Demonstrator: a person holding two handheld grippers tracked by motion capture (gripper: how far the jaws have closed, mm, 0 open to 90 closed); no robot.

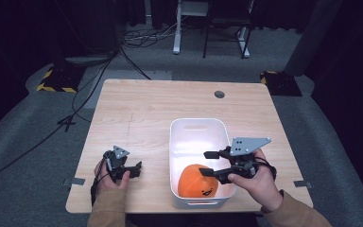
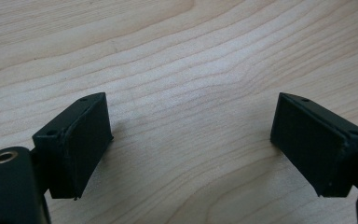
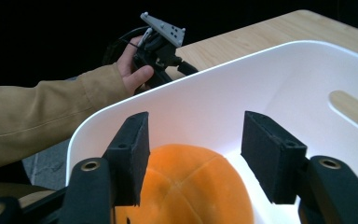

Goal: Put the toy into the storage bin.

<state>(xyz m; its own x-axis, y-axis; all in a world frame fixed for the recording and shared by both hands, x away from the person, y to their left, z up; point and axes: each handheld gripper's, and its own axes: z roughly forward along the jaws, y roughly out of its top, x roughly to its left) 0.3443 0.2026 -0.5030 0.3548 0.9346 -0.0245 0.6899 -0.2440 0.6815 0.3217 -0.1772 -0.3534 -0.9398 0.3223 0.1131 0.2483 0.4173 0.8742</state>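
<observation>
The orange pumpkin toy (image 1: 197, 181) lies in the near end of the white tub (image 1: 198, 124), its printed face turned toward you and its ribbed top showing in the right gripper view (image 3: 191, 186). It looks like a soft, stuffed thing, so you should expect it to be light and to give under pressure rather than slip or crack; that is a judgement from its matte, fabric-like skin and shallow seams, not something proven here. If you mean to lift it, take it across its widest part, with one pad on each side of the rounded body, and close far enough that the stuffing compresses a little, since a shallow pinch on the crown would likely slide off. Your right claw (image 1: 211, 163) hangs just above the toy inside the tub, released, with its jaws spread wide to either side of the orange dome and touching nothing. The tub walls stand close on the near and right sides, so watch your knuckles against the rim. Your left claw (image 1: 134, 169) rests low at the near left of the bench (image 1: 137, 109), well apart from the tub, also released, with bare wood grain between its pads (image 2: 81, 140).
</observation>
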